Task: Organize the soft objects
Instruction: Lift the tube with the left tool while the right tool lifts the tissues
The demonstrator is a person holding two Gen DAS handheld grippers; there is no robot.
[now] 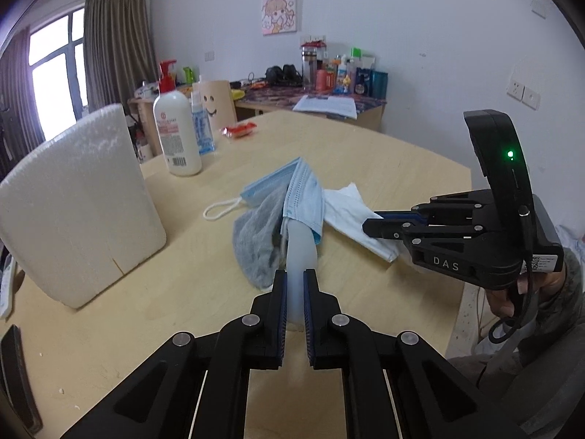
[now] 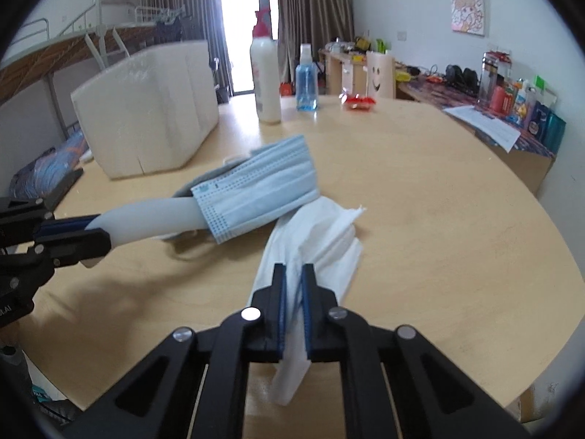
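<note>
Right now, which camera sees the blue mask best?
The right wrist view: the blue mask lies broadside, pleats and edge stitching clear, draped over the white piece held by the left tongs. The left wrist view shows the mask narrower and end-on.

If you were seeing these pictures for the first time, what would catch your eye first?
A blue face mask draped over a pale soft tube that the left gripper pinches mid-table. Beside it, the right gripper is shut on a white tissue. A big white foam box stands at the left.
</note>
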